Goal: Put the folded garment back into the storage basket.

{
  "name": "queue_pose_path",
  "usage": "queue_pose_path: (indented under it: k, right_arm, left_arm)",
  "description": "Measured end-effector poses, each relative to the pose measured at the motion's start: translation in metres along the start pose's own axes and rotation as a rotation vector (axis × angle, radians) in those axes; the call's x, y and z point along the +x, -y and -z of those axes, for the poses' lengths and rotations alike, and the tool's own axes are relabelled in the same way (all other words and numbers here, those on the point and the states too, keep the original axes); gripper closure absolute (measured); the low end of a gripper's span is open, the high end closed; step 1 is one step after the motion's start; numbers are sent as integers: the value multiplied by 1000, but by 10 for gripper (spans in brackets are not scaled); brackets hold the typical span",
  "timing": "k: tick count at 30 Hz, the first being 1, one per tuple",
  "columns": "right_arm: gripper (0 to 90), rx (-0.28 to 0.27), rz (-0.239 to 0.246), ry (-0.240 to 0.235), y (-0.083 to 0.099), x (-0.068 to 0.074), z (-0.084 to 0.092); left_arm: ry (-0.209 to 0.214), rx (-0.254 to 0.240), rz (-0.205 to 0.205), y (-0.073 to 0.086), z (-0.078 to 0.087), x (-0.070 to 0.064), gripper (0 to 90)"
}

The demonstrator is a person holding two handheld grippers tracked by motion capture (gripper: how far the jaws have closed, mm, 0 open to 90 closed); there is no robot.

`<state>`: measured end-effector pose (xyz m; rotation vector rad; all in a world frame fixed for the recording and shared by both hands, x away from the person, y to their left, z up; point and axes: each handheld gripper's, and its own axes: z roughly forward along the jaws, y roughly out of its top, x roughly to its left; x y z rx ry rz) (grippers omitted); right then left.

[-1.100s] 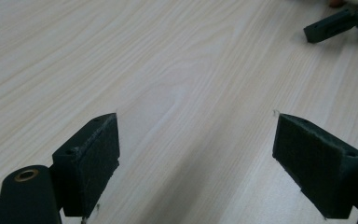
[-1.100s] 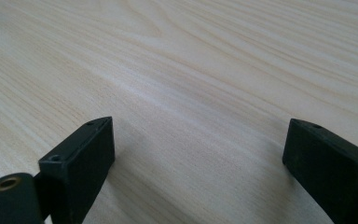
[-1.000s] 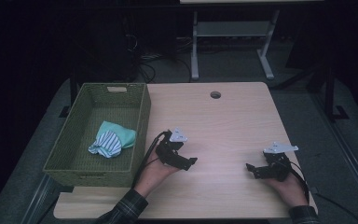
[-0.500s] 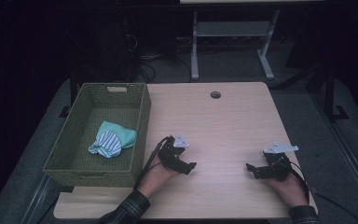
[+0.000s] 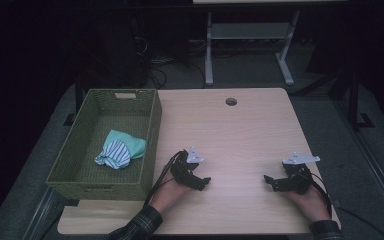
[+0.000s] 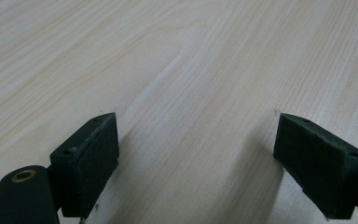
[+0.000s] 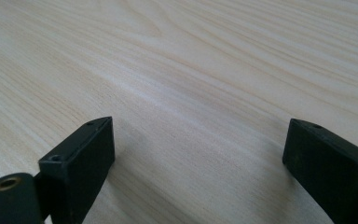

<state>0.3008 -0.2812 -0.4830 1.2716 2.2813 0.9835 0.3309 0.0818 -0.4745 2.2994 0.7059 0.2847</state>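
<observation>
My left gripper (image 5: 204, 182) rests low on the wooden table (image 5: 230, 135) near its front edge, just right of the basket, open with bare wood between its jaws (image 6: 193, 163). My right gripper (image 5: 270, 181) lies on the table at the front right, pointing left, also open and holding nothing (image 7: 196, 172). A green woven basket (image 5: 150, 130) stands at the table's left side. Inside it lies a bundle of cloth (image 5: 120, 150), teal with a white and dark striped part.
A round cable hole (image 5: 231, 101) sits near the table's far edge. A metal stand (image 5: 247, 47) and cables are on the floor behind the table. A lighter board (image 5: 95, 220) juts out under the basket at the front left.
My left gripper has slid a little toward the person and settled lower on the table. The right gripper has stayed in place.
</observation>
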Motion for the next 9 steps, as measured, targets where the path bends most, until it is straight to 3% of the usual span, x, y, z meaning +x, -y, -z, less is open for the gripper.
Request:
queue_pose_path:
  k: [5,9]
  right_arm:
    - [87,0,0,0,0,0,0]
    - [87,0,0,0,0,0,0]
  left_arm:
    - [1,-40,-3,6,1,0,125]
    - [0,-41,-4,6,1,0,125]
